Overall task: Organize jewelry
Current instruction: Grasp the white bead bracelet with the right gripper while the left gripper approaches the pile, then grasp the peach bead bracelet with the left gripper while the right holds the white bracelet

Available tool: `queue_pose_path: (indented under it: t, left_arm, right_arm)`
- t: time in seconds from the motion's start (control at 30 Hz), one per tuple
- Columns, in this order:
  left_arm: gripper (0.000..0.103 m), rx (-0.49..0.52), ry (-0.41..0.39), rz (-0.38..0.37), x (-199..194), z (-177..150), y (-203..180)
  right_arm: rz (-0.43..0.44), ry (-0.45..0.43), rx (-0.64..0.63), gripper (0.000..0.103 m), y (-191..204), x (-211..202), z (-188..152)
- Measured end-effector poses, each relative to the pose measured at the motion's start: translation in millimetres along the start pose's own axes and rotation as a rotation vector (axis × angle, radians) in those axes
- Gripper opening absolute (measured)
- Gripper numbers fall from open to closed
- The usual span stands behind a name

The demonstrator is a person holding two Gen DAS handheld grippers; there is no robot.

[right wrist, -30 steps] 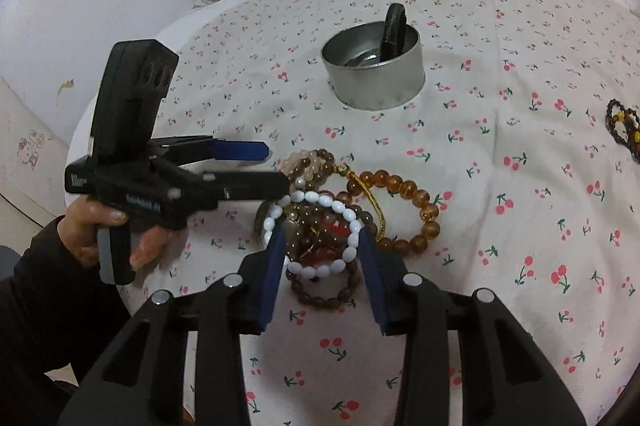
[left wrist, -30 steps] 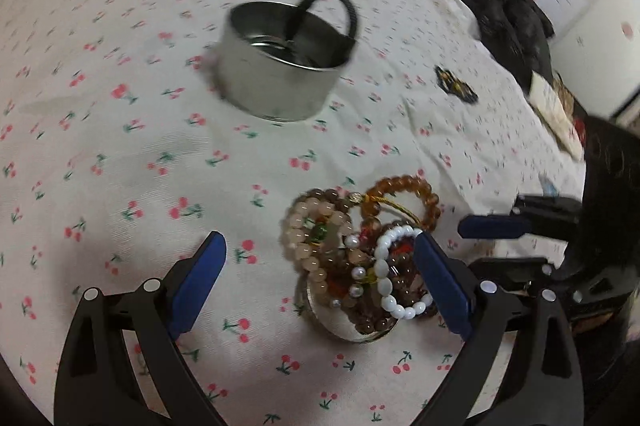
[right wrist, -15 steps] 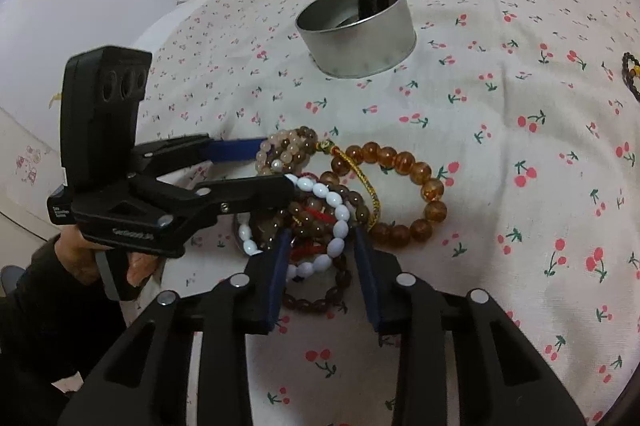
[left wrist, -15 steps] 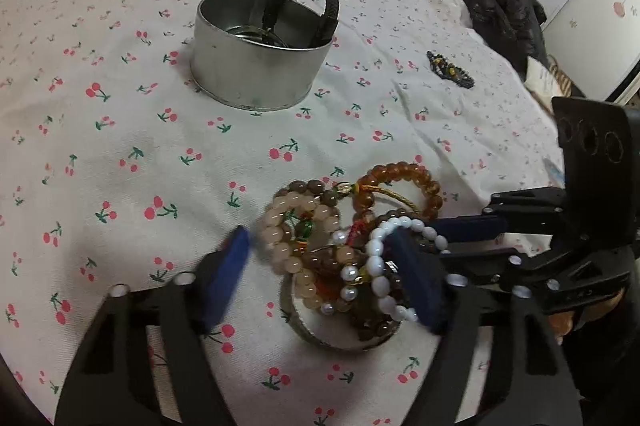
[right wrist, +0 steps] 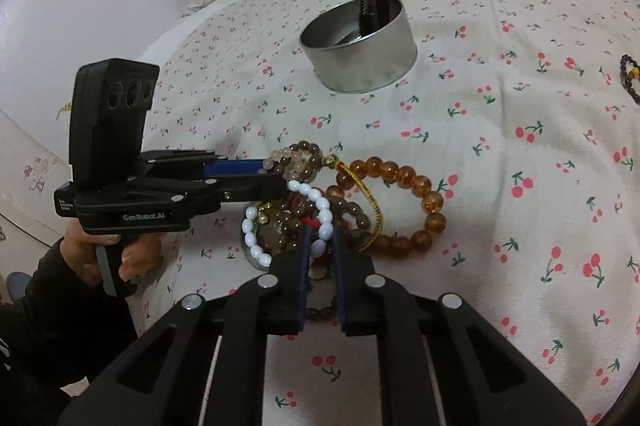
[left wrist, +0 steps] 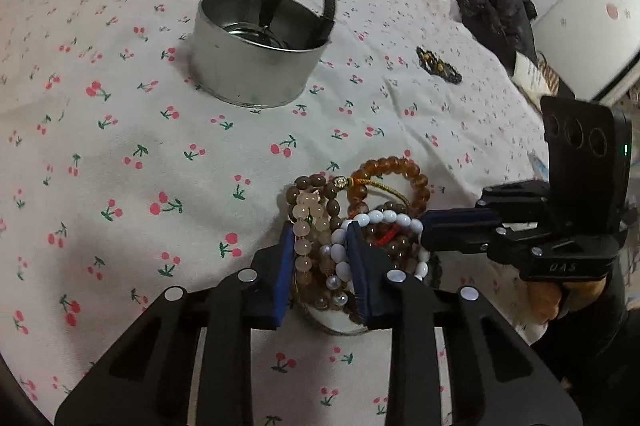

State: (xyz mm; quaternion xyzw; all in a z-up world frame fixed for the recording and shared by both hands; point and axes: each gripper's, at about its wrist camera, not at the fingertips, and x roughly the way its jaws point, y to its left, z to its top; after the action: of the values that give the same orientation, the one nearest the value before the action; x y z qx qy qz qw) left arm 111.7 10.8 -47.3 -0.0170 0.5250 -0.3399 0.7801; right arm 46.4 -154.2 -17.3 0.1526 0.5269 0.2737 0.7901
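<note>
Left gripper [left wrist: 320, 266]: narrowed from wide open since a second ago; fingers now pinched on the pale bead bracelet [left wrist: 306, 226].
Right gripper [right wrist: 319, 258]: also drawn in, fingers clamped on the white bead bracelet [right wrist: 316, 202].
Bracelet pile [right wrist: 344, 210]: on the cherry-print bedsheet [right wrist: 520, 186], well apart from the tin [right wrist: 360, 50].
Meaning: untangling seems set to begin.

On my left gripper [right wrist: 276, 174], at nine o'clock in the right wrist view, I read "GenRobot.AI" in pale letters along the side of its black body. A smaller two-line label sits at the body's far left end, too small for me to read. On my right gripper [left wrist: 424, 226], at three o'clock in the left wrist view, faint raised letters on the body look like "QAS", though I cannot be sure.
</note>
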Motion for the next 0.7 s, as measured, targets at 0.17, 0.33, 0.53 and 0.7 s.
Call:
queue_pose_path:
  t: [0.17, 0.33, 0.53, 0.7]
  left_arm:
    - [0.023, 0.051, 0.038, 0.004, -6, 0, -3]
    - [0.027, 0.032, 0.052, 0.008, -6, -1, 2]
    - [0.032, -0.011, 0.078, 0.010, -10, -1, 15]
    - [0.035, -0.042, 0.074, 0.009, -17, 1, 26]
  right_arm:
    - [0.010, 0.003, 0.034, 0.016, -6, 5, 3]
    - [-0.024, 0.011, -0.015, 0.024, 3, 12, 4]
    - [-0.047, -0.042, -0.075, 0.008, 17, 6, 5]
    - [-0.035, -0.062, -0.070, 0.008, 16, 0, 7]
